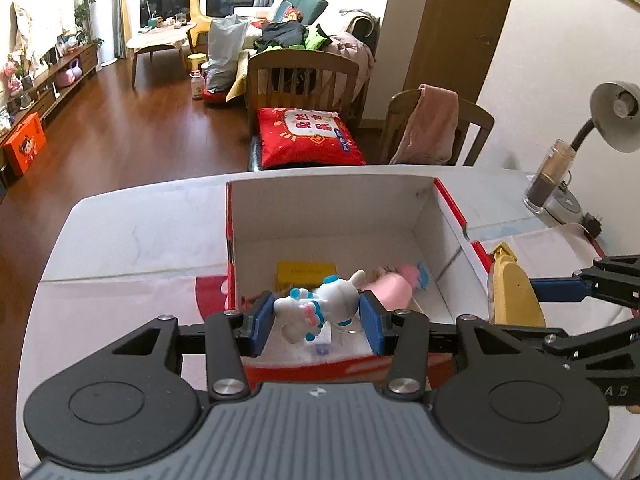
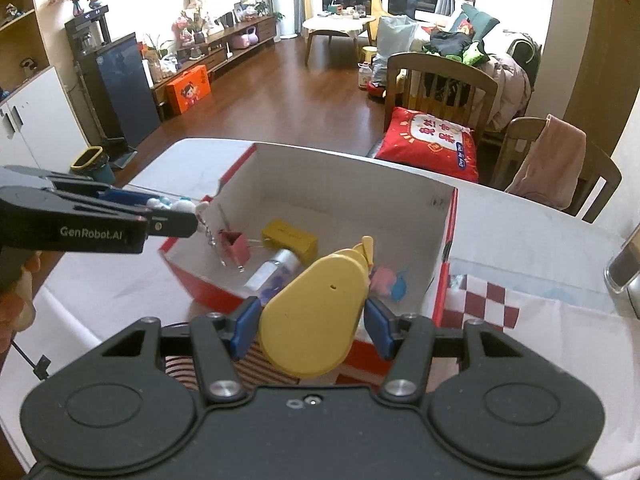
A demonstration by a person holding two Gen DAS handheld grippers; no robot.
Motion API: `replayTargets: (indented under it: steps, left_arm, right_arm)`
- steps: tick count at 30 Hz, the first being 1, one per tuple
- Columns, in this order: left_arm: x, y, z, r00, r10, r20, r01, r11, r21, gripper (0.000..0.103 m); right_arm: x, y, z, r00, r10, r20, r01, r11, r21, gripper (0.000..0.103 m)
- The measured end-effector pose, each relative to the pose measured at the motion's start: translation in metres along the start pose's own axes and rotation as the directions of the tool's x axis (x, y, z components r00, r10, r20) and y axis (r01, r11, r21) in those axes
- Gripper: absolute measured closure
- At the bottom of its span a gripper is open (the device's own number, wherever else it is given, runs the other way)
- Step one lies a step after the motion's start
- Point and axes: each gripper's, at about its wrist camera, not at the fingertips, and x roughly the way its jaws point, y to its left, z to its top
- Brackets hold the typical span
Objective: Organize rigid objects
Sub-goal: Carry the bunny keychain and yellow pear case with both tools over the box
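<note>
Now, rabbit figure [image 1: 328, 304]: clenched in my left tongs [image 1: 318, 318], over the box's near edge.
Yellow tool [image 2: 316, 312]: gripped in my right tongs [image 2: 312, 326], beside the rabbit.
Box [image 1: 332, 204]: open on the tabletop [image 1: 132, 248], holding a yellow carton [image 1: 306, 272].

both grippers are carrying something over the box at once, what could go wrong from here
1. The left gripper holds the white rabbit figurine by uneven, rounded parts; it might twist or slip out before release.
2. The right gripper and its yellow pear-shaped object sit near the red box front wall, so an early drop could hit the rim and bounce out.
3. The two grippers are close together and could collide.
</note>
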Motion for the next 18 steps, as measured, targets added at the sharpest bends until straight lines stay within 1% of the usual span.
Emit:
replayTargets:
  steps: [6,18]
  left_arm:
    - [0.033,0.001,0.017,1.0,0.009,-0.015,-0.009,1.0,-0.021,0.057]
    - [0.106,-0.014,0.035,0.997,0.027,-0.066,-0.027,1.0,0.0,0.057]
  right_arm:
    - [0.029,-0.014,0.01,0.999,-0.016,-0.03,0.015,1.0,-0.02,0.047]
    - [0.087,-0.026,0.021,0.995,-0.011,-0.099,0.006,0.998,-0.058,0.047]
